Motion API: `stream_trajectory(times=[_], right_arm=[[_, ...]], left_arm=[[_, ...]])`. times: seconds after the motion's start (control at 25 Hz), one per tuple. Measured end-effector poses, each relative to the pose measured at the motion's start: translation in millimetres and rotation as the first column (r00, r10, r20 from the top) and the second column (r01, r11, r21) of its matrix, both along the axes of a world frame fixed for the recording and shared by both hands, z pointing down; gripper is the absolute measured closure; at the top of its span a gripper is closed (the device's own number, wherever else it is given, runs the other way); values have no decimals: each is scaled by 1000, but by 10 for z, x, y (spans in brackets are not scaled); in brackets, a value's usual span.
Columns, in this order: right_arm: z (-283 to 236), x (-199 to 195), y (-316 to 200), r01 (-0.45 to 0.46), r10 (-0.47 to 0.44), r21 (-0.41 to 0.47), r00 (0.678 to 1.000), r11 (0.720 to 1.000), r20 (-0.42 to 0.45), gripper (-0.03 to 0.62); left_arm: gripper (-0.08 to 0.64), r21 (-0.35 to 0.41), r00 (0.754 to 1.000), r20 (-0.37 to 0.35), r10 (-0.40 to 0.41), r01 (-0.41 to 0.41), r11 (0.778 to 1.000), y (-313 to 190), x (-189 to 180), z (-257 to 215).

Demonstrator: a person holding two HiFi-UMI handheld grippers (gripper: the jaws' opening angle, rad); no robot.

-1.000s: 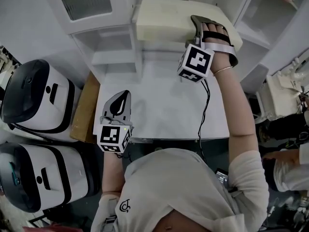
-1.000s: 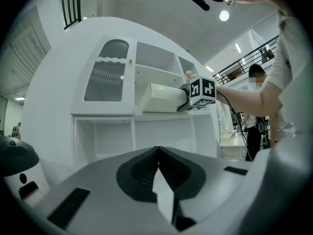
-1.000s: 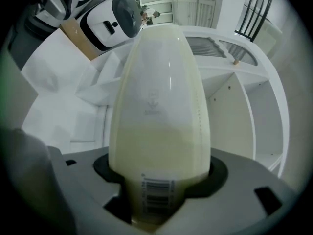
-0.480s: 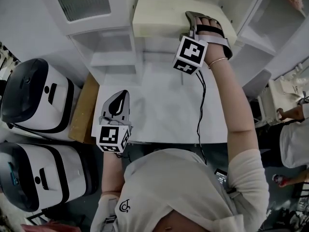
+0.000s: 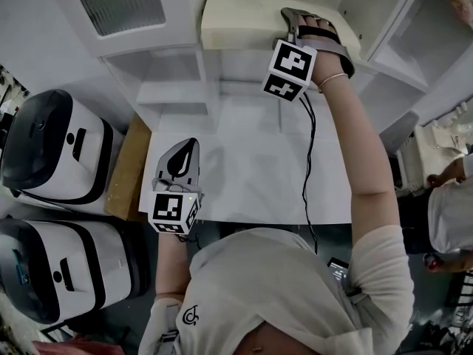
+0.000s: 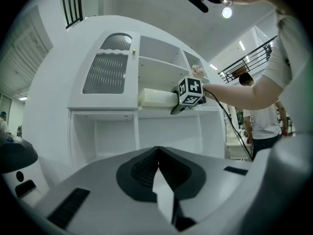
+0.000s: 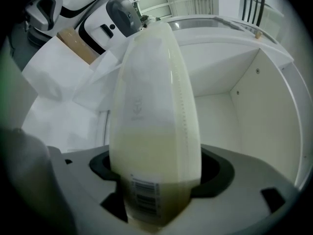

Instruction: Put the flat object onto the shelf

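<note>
The flat object (image 5: 244,19) is a thick cream slab lying on a level of the white shelf unit (image 5: 174,58). My right gripper (image 5: 290,17) reaches in at its right end. The slab (image 7: 154,106) still stands between the jaws, and my right gripper (image 7: 154,165) is opening, with a dark gap beside the slab on the left. My left gripper (image 5: 186,150) is shut and empty, low over the table's front left. The left gripper view, past my shut left gripper (image 6: 158,153), shows the slab (image 6: 156,98) on the shelf.
A white table (image 5: 251,168) lies below the shelf unit, with a brown board (image 5: 126,168) at its left edge. Two white-and-black machines (image 5: 52,150) (image 5: 52,272) stand at the left. Another person (image 5: 451,213) is at the right. A cable (image 5: 307,161) hangs from the right gripper.
My right gripper has pushed the slab farther back onto the shelf, and its jaws have spread. The left gripper has stayed put.
</note>
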State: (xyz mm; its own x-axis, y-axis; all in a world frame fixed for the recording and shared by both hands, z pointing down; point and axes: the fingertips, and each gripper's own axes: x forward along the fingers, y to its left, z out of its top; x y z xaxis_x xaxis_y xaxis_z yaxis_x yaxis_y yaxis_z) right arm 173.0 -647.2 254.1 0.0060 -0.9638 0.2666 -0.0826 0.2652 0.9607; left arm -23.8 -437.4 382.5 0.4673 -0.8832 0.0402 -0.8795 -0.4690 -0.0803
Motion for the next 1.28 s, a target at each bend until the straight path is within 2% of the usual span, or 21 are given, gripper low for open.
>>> stream_trajectory(times=[0.4, 0.68, 0.8, 1.0, 1.16, 1.28], right_arm=[[68, -8, -324, -24, 27, 38, 995, 999, -92, 127], [72, 6, -397, -30, 35, 51, 995, 998, -92, 86], [5, -2, -419, -24, 32, 91, 995, 996, -90, 63], [-88, -7, -320, 3, 9, 177, 998, 984, -63, 53], [-219, -17, -49, 2, 19, 239, 996, 971, -88, 48], [-180, -64, 240, 29, -27, 218, 1000, 976, -11, 81]], left_arm=[[548, -35, 1000, -4, -17, 17, 999, -180, -33, 132], [548, -58, 1000, 6, -8, 8, 998, -175, -42, 239], [548, -58, 1000, 17, -1, 2, 998, -137, -72, 217], [548, -68, 1000, 18, 15, -14, 998, -60, -164, 196], [548, -68, 999, 13, 35, -34, 997, -8, -191, 179], [548, -55, 998, 8, 55, -54, 997, 35, -169, 127]])
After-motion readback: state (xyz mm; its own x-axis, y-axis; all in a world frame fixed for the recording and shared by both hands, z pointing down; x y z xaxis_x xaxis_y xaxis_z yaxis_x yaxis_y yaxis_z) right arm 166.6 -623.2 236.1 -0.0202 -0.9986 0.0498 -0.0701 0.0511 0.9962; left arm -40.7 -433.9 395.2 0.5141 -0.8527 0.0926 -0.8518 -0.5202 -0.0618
